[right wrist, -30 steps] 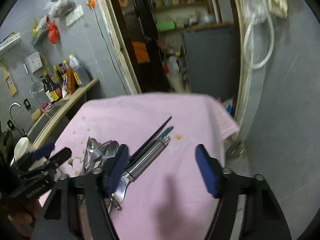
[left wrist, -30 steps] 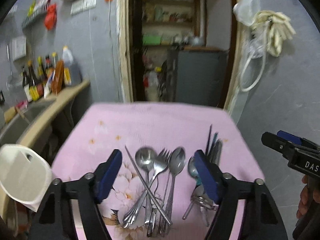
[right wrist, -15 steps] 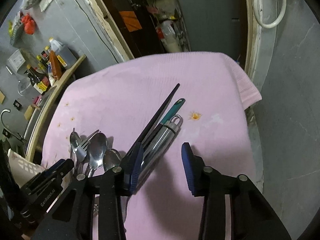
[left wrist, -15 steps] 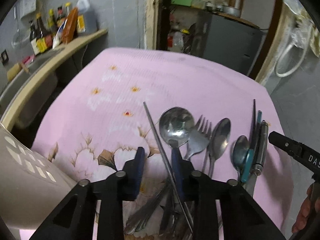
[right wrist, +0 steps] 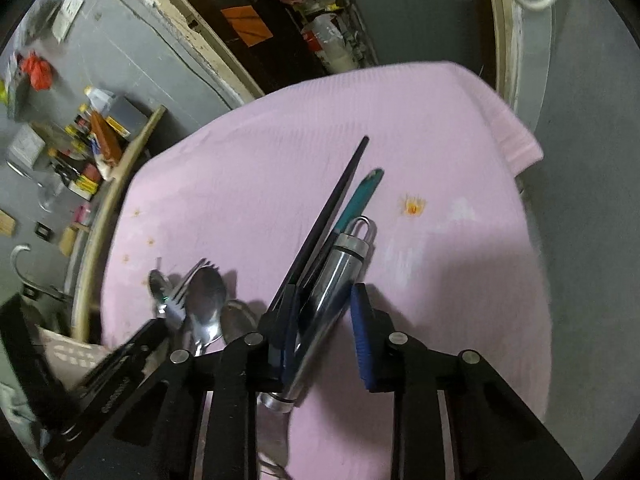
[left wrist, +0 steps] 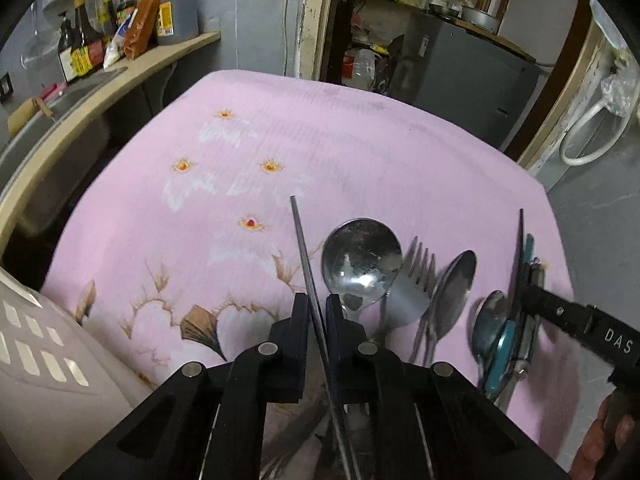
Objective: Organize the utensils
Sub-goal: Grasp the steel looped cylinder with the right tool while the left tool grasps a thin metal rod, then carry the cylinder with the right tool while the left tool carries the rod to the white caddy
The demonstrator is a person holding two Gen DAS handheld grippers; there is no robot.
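Observation:
On the pink floral cloth [left wrist: 360,152] lies a heap of metal utensils. My left gripper [left wrist: 317,308] is closing, its pads against a thin metal chopstick [left wrist: 302,236] that runs up between them. Right of it lie a large spoon [left wrist: 362,256], a fork [left wrist: 412,288], another spoon [left wrist: 456,280] and a small spoon [left wrist: 490,320]. My right gripper [right wrist: 324,320] is also closing; its pads touch a steel-handled utensil [right wrist: 340,272] lying slantwise between them. Black chopsticks [right wrist: 340,184] and a teal handle [right wrist: 360,196] lie along that handle's left side.
A pale perforated basket [left wrist: 40,360] stands at the cloth's near left corner. Behind it a counter [left wrist: 132,76] carries several bottles. The far half of the cloth is bare. A doorway with shelves and a grey cabinet [left wrist: 460,60] lies beyond. A hand [left wrist: 600,440] holds the right gripper.
Both grippers came down onto the utensils and tilted downwards. The left jaws narrowed from wide onto the metal chopstick; the right jaws narrowed around the steel handle.

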